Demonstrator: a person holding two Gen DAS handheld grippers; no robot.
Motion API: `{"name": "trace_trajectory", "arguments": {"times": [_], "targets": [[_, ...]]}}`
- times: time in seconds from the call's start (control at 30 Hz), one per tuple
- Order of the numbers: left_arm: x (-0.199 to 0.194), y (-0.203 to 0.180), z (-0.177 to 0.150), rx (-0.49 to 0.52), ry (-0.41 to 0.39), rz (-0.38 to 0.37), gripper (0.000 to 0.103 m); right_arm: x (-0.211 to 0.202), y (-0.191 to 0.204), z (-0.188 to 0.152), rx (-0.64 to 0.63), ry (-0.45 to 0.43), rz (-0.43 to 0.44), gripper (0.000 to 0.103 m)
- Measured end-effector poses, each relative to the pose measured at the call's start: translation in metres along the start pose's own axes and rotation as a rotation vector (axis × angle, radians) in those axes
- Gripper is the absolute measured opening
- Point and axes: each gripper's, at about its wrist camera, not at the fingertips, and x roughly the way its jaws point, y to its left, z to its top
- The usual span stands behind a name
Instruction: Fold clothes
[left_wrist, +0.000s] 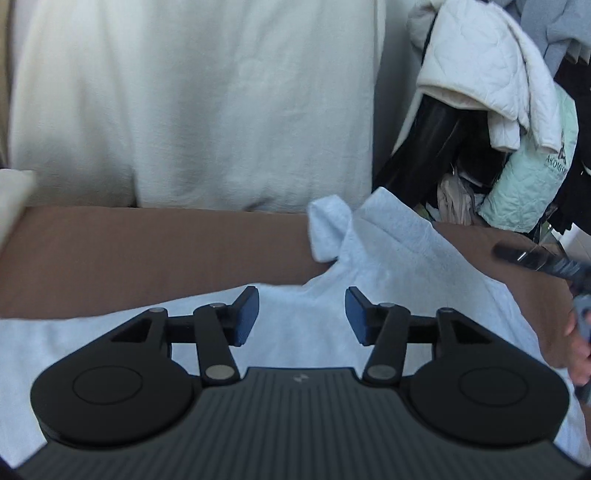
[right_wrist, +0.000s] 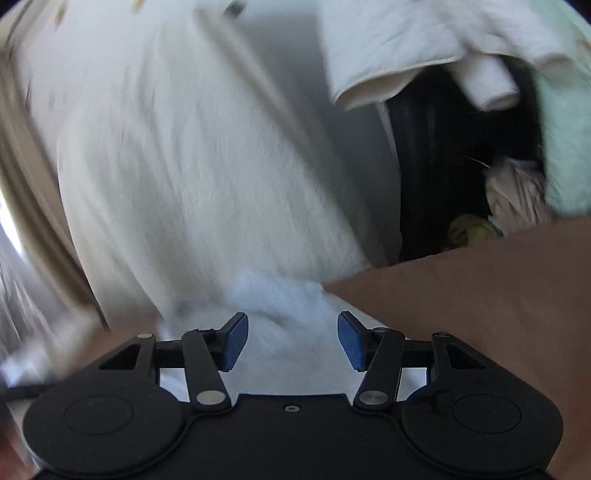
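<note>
Left wrist view: white garment (left_wrist: 388, 258) on brown surface (left_wrist: 129, 251) | left gripper (left_wrist: 301, 314) & right gripper (right_wrist: 291, 339) over garment, jaws apart, empty | garment spread w/ bunched corner, fold stage unclear | nxt: pinch an edge.

**Pale blue garment spread on brown surface**

A pale blue garment (left_wrist: 388, 258) of soft, slightly fuzzy fabric is seen lying on a brown surface (left_wrist: 147, 251). It is mostly flattened, with shallow wrinkles. At its far edge a small flap is turned up and curled over, and a notch is formed beside it. In the right wrist view the same cloth (right_wrist: 280, 325) is seen bunched into a blurred ridge.
</note>
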Motion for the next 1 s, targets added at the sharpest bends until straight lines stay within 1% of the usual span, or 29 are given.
{"name": "trace_trajectory", "arguments": {"times": [0.03, 0.07, 0.1, 0.17, 0.23, 0.3, 0.33, 0.37, 0.4, 0.43, 0.47, 0.57, 0.6, 0.63, 0.67, 0.7, 0.8, 0.9, 1.0], "targets": [[0.013, -0.005, 0.001, -0.006, 0.004, 0.004, 0.051, 0.014, 0.001, -0.006, -0.047, 0.040, -0.094, 0.061], [0.027, -0.009, 0.001, -0.011, 0.008, 0.008, 0.051, 0.027, 0.000, -0.012, -0.079, 0.075, -0.158, 0.061], [0.040, -0.014, 0.002, -0.017, 0.012, 0.011, 0.051, 0.036, -0.002, -0.017, -0.090, 0.097, -0.146, 0.061], [0.063, -0.021, 0.006, -0.020, 0.007, 0.027, 0.051, 0.051, -0.005, -0.027, -0.096, 0.134, -0.073, 0.062], [0.085, -0.027, 0.012, -0.020, -0.003, 0.048, 0.051, 0.061, -0.014, -0.031, -0.072, 0.160, -0.029, 0.062], [0.107, -0.032, 0.019, -0.025, 0.005, 0.080, 0.060, 0.069, -0.020, -0.032, -0.051, 0.141, -0.029, 0.062], [0.118, -0.035, 0.023, -0.022, 0.032, 0.095, 0.065, 0.074, -0.025, -0.032, -0.041, 0.138, -0.023, 0.063], [0.125, -0.037, 0.026, -0.018, 0.049, 0.111, 0.065, 0.076, -0.026, -0.033, -0.036, 0.140, -0.014, 0.064], [0.129, -0.040, 0.028, -0.024, 0.035, 0.119, 0.065, 0.077, -0.025, -0.033, -0.034, 0.142, -0.007, 0.064], [0.132, -0.042, 0.029, -0.032, 0.018, 0.118, 0.065, 0.077, -0.025, -0.033, -0.043, 0.145, -0.004, 0.065], [0.134, -0.044, 0.031, -0.047, 0.007, 0.102, 0.065, 0.076, -0.026, -0.031, -0.056, 0.149, -0.002, 0.065], [0.140, -0.051, 0.037, -0.097, 0.029, 0.049, 0.065, 0.078, -0.024, -0.031, -0.097, 0.166, -0.008, 0.065], [0.143, -0.053, 0.039, -0.110, 0.042, 0.032, 0.063, 0.077, -0.024, -0.032, -0.101, 0.170, -0.010, 0.065], [0.146, -0.055, 0.040, -0.112, 0.067, 0.016, 0.044, 0.075, -0.025, -0.033, -0.104, 0.174, -0.012, 0.063], [0.148, -0.057, 0.040, -0.102, 0.091, 0.001, 0.017, 0.071, -0.029, -0.035, -0.113, 0.180, -0.008, 0.061], [0.149, -0.058, 0.039, -0.086, 0.105, -0.015, 0.017, 0.065, -0.034, -0.037, -0.125, 0.187, -0.001, 0.060], [0.137, -0.063, 0.027, -0.007, 0.090, -0.063, 0.015, 0.052, -0.037, -0.033, -0.168, 0.223, 0.026, 0.059], [0.106, -0.074, -0.002, 0.113, 0.078, -0.139, 0.014, 0.039, -0.040, -0.025, -0.154, 0.251, 0.070, 0.059], [0.075, -0.085, -0.031, 0.233, 0.066, -0.215, 0.014, 0.023, -0.051, -0.011, -0.072, 0.202, 0.119, 0.059]]}}
